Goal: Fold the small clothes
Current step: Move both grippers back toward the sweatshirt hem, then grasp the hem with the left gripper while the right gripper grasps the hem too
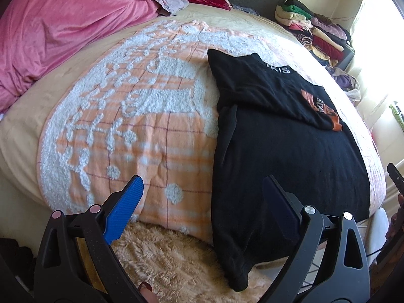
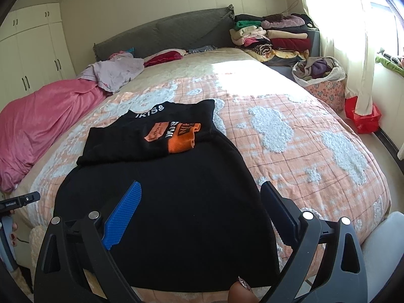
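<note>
**Both jaws wide, black top flat on bed**

Left gripper [image 1: 203, 189] jaws wide, holding nothing, hovering at lower centre over the bed edge. Right gripper [image 2: 202, 194] jaws wide too, empty, above the black top's hem. Black top [image 2: 161, 202] lies spread on the orange-and-white bedspread [image 2: 290, 136], centre frame, sleeves folded in across the chest, orange print showing; one side hangs off the bed edge in the left view. Pink blanket [image 1: 63, 32] upper left. Stack of folded clothes [image 2: 275, 38] upper right.

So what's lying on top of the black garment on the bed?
A smaller folded black top with white lettering and an orange patch lies on the black garment's far end. Whatever lies beneath either is hidden.
</note>
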Available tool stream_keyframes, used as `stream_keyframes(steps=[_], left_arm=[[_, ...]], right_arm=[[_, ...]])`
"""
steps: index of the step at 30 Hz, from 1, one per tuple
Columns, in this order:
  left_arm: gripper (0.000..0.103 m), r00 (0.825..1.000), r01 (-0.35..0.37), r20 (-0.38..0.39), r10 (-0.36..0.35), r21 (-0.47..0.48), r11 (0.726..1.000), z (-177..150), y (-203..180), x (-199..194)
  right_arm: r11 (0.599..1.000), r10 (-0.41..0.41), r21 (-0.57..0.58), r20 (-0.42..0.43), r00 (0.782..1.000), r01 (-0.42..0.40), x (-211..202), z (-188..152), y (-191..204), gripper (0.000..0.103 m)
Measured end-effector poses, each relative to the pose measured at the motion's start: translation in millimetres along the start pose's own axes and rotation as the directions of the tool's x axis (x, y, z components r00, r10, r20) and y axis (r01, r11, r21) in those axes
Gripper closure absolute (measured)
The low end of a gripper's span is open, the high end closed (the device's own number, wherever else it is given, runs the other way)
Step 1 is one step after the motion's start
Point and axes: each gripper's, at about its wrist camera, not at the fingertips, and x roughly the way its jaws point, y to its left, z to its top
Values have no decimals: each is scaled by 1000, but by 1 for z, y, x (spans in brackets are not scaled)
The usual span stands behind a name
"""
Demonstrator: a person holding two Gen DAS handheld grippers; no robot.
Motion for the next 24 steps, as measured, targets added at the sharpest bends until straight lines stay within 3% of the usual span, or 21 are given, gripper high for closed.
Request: stream_keyframes(steps=[11,24], left_arm=[[15,998,12,-55,-11,25,1000,-24,-2,10],[15,984,49,-174,-34,83,995,-40,-5,35]], right_arm=[[999,-38,-10,-55,998,37,-4,-18,-17,8],[998,-62,13,-199,978,66,5,-57,-49,9]])
